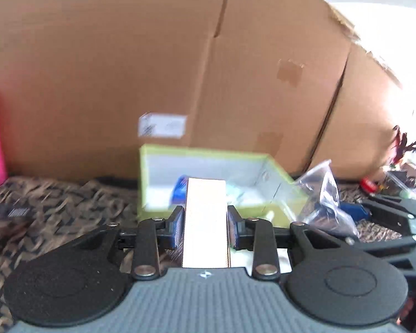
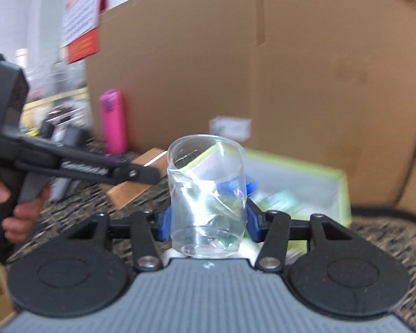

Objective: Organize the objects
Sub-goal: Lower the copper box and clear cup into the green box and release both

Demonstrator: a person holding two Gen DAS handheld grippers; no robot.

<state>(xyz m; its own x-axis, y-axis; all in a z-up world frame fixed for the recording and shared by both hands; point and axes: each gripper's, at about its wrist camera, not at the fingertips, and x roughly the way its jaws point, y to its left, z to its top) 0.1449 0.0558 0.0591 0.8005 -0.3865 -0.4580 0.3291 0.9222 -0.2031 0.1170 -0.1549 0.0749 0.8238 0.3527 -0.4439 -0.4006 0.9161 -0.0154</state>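
Observation:
My left gripper is shut on a flat, pale cardboard piece that stands on edge between the blue pads, held above the patterned surface. Behind it stands a green-rimmed open box with grey inner walls and some blue and white items inside. My right gripper is shut on a clear plastic cup, upright and slightly dented where the pads press. The same green box lies beyond the cup. In the right wrist view the left gripper reaches in from the left, held by a hand, with the cardboard piece in its jaws.
A tall brown cardboard box closes off the back. A pink bottle stands at its left end. A clear plastic bag with dark contents and a red item lie right of the green box. A patterned mat covers the surface.

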